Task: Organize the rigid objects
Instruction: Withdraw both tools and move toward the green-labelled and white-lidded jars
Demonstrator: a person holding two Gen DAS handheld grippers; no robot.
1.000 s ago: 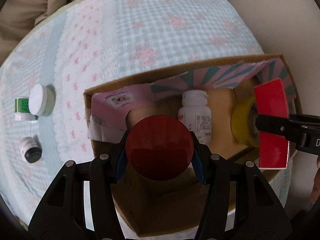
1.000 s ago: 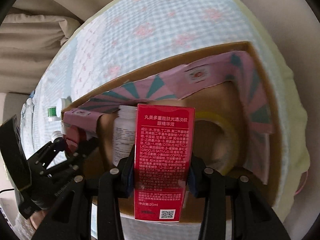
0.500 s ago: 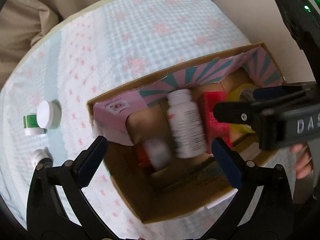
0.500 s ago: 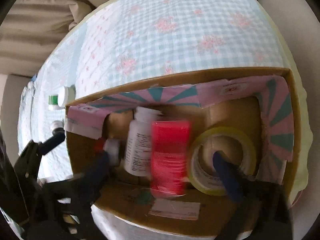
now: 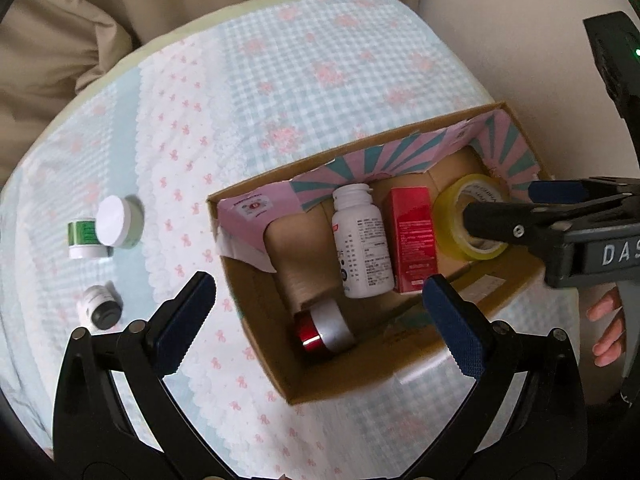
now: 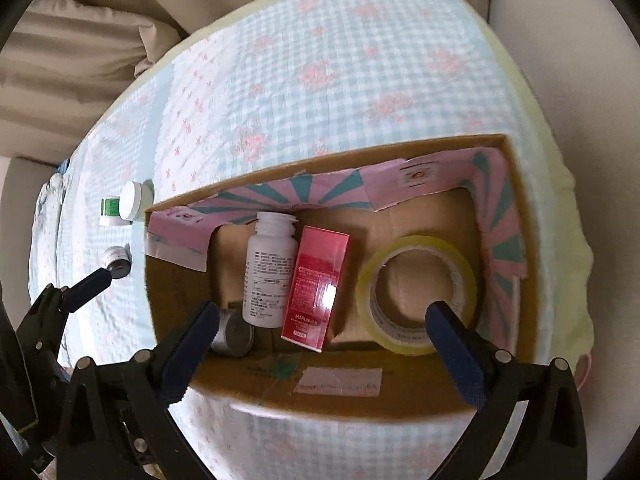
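An open cardboard box (image 5: 256, 344) (image 6: 360, 396) sits on the checked cloth. Inside lie a red-and-silver jar (image 5: 325, 328) (image 6: 234, 334), a white bottle (image 5: 361, 246) (image 6: 270, 272), a red carton (image 5: 414, 240) (image 6: 320, 284) and a yellow tape roll (image 5: 452, 220) (image 6: 416, 300). My left gripper (image 5: 320, 320) is open and empty above the box's near left part. My right gripper (image 6: 324, 346) is open and empty over the box's near wall. It also shows in the left wrist view (image 5: 532, 216) above the tape roll.
Left of the box on the cloth stand a white-lidded green jar (image 5: 120, 222) (image 6: 136, 202), a green-labelled pot (image 5: 82, 240) (image 6: 109, 212) and a small dark-capped bottle (image 5: 102, 306) (image 6: 118, 262). Beige cushions lie beyond the table's far edge.
One second ago my left gripper held the red jar and my right the red carton. Both opened and dropped them into the box, then drew back and up.
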